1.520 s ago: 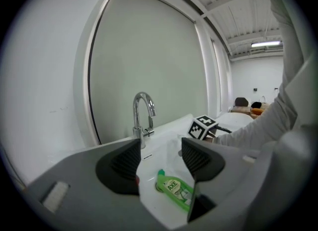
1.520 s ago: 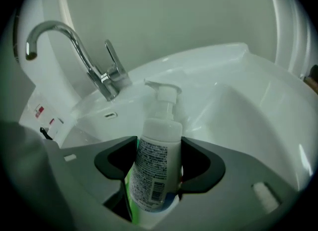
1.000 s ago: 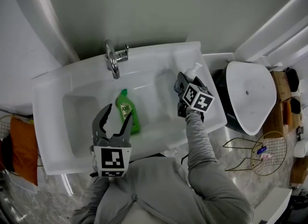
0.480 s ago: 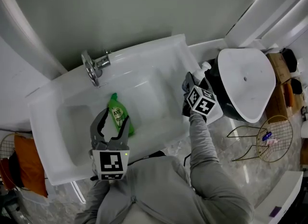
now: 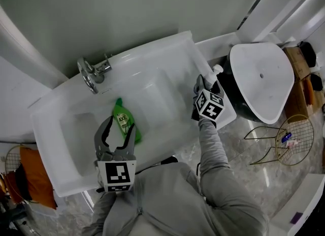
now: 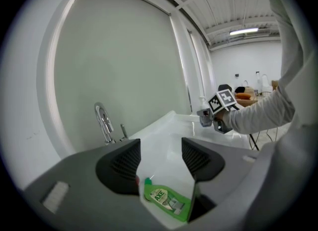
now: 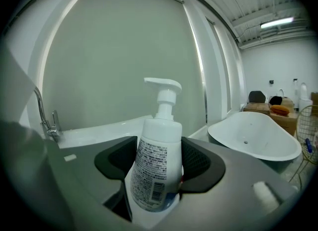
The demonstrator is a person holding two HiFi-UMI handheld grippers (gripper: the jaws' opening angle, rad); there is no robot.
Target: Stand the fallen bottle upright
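White pump bottle point(image 7: 156, 160) tight in right tool point(image 5: 204, 83), barcode point(image 7: 155, 191) only close-up; left tool point(image 6: 160, 158) agape by green bottle point(image 6: 166, 202)

Pump bottle point(image 7: 156, 163) nearer the sink edge point(image 5: 200, 60)

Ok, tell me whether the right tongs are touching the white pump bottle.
Touching. The right gripper view shows the right tongs closed on the white pump bottle, both jaws pressed against its sides with no gap.
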